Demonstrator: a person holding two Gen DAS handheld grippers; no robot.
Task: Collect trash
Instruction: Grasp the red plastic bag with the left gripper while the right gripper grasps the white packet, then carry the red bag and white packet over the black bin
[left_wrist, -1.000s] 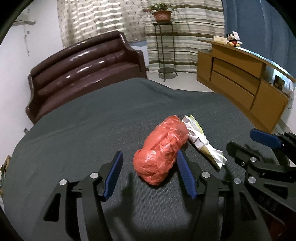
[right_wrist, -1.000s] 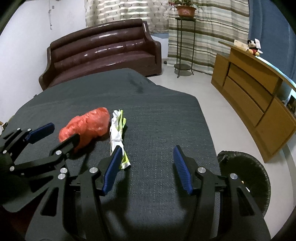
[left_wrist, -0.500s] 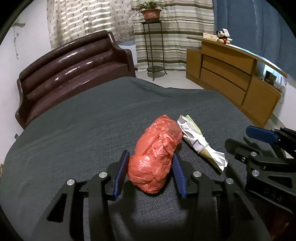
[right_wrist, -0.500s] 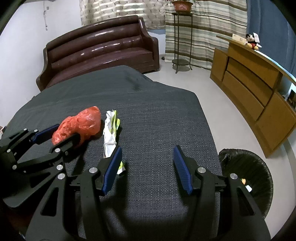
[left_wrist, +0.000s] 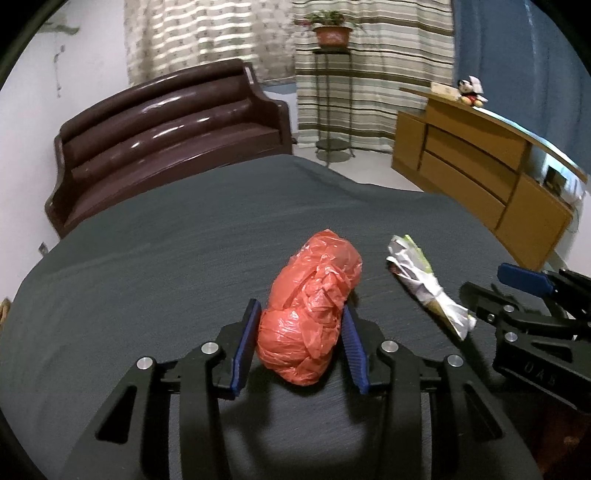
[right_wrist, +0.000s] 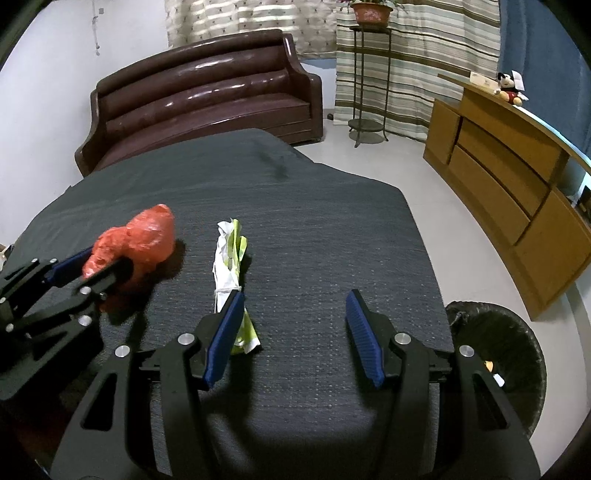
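A crumpled red plastic bag (left_wrist: 310, 310) lies on the dark grey table cover (left_wrist: 147, 266). My left gripper (left_wrist: 300, 339) is shut on the red bag's near end, both blue pads pressing it; the pair also shows in the right wrist view (right_wrist: 136, 243). A white and yellow-green wrapper (left_wrist: 424, 284) lies to its right, apart from it. My right gripper (right_wrist: 295, 328) is open, its left pad over the wrapper's (right_wrist: 229, 266) near end. A black-lined bin (right_wrist: 498, 354) stands on the floor at the table's right.
A brown leather sofa (right_wrist: 207, 92) stands beyond the table. A wooden sideboard (right_wrist: 517, 177) with a plush toy runs along the right wall. A plant stand (right_wrist: 369, 74) is by the striped curtain. Pale floor lies between table and sideboard.
My left gripper has moved forward around the red bag and closed its fingers on it. The right gripper has stayed open, drifting slightly over the wrapper.
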